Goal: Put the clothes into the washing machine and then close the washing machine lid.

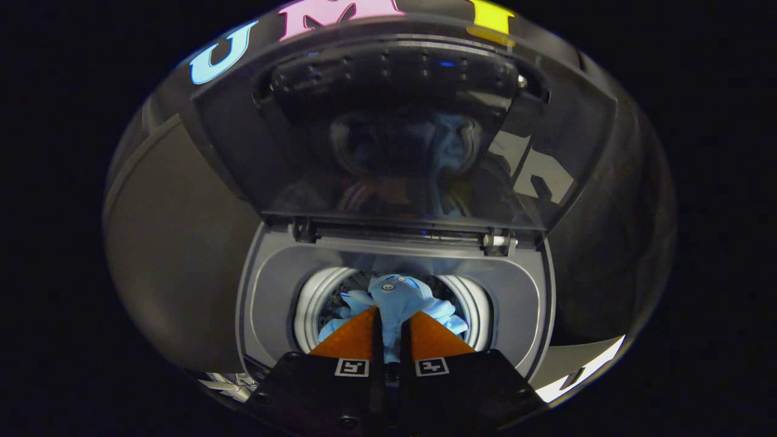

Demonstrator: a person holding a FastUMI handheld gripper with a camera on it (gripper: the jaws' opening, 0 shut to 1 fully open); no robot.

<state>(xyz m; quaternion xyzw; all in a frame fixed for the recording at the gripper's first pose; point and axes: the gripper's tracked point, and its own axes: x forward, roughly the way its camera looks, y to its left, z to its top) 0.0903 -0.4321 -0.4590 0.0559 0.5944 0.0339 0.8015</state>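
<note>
— Where's the clothing right now?

— The light blue garment (397, 298) is bunched up over the mouth of the drum (312, 303), pinched between the jaws of the gripper (391, 321). The two orange fingers (352, 337) are drawn close, with a strip of cloth running down the narrow gap between them.

— Why hold it there?

— My guess is that it's centred over the opening so it falls straight into the drum, not onto the grey rim (273, 291) of the washing machine (176, 261).

— And the lid?

— The lid (394, 127) stands open, tipped up from its hinge (498, 241) behind the drum, so closing it is yet to be done.

— How's the gripper posed?

— Pointing down and forward into the opening, fingertips just inside the drum's ring, squarely lined up with the machine.
</note>
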